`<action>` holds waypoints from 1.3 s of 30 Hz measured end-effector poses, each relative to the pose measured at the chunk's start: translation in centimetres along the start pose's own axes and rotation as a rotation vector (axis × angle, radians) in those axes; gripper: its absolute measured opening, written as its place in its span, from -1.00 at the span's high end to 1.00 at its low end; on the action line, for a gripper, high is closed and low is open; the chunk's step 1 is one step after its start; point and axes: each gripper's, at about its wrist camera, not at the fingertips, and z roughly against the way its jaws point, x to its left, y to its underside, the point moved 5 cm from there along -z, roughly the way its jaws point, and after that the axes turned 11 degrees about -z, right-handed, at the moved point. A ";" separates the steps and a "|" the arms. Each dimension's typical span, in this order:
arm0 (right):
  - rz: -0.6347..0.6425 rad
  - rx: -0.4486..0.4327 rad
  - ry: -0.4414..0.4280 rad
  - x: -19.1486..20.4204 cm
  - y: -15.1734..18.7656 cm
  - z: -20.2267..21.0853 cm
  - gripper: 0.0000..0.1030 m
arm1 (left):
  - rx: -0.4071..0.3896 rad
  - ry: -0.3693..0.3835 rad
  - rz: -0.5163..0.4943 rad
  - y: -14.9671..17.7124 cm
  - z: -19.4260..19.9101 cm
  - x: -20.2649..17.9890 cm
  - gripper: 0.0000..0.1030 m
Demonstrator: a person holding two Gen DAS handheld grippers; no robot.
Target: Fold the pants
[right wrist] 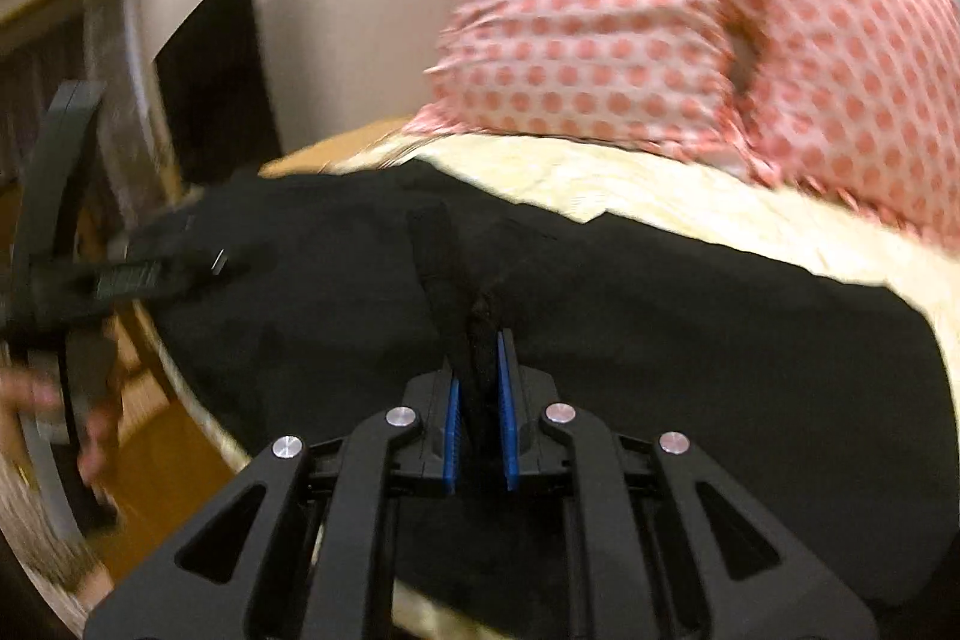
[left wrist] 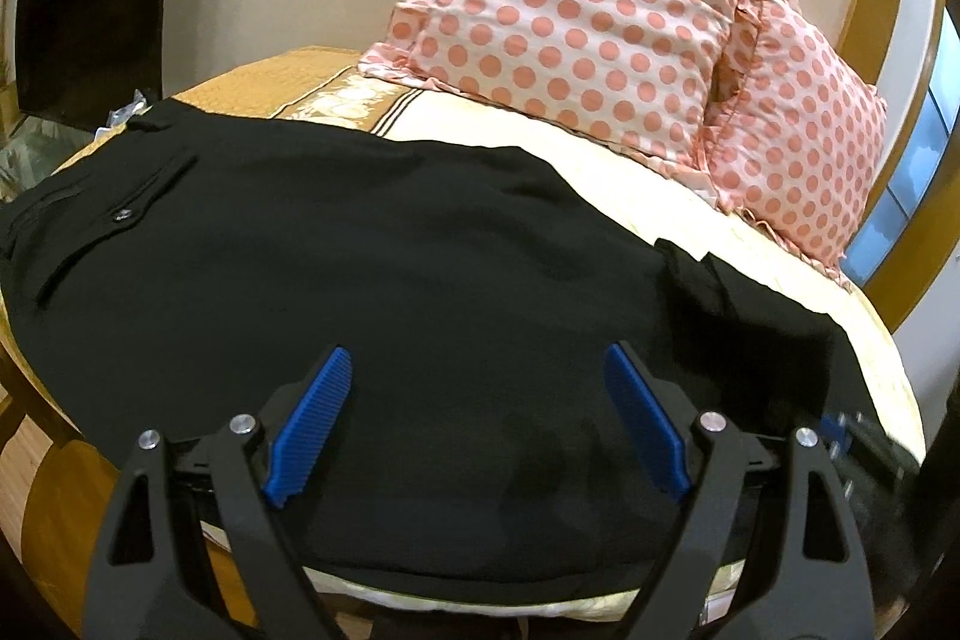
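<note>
In the left wrist view, the black pants [left wrist: 372, 244] are seen spread across the bed [left wrist: 708, 220], reaching from its near edge toward the far side where two dotted pillows [left wrist: 576, 16] are propped; a buttoned back pocket [left wrist: 120, 214] is shown near the bed's left edge, so the waistband is judged to lie there. The left tool [left wrist: 477, 421] is held spread wide above the cloth, nothing being pinched. The fabric is judged thin, soft and limp, so it is expected to sag and slide unless it is taken at a hem, seam or doubled edge. In the right wrist view, which is blurred, something hidden from the first is shown: the right tool [right wrist: 478, 394] is pressed together on a raised ridge of the pants [right wrist: 690, 334] near the bed's near edge. The other tool [right wrist: 120, 274] and a hand [right wrist: 36, 400] are also caught at the bed's left edge, though no pocket is visible here.
</note>
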 end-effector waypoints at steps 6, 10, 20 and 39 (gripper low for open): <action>0.197 0.003 0.081 3.2 2.5 -0.6 0.71 | -0.005 -0.015 0.004 0.3 0.3 0.9 -0.68; 0.244 0.020 0.017 4.2 3.1 0.5 0.53 | -0.019 -0.033 0.016 0.3 1.1 2.3 -0.68; 0.039 -0.043 -0.135 2.9 -0.2 2.0 0.06 | -0.071 -0.147 0.119 0.0 4.7 9.5 -0.68; 0.070 0.067 0.015 2.1 1.1 -1.2 -0.14 | 0.006 -0.088 0.475 1.2 4.9 24.0 -0.65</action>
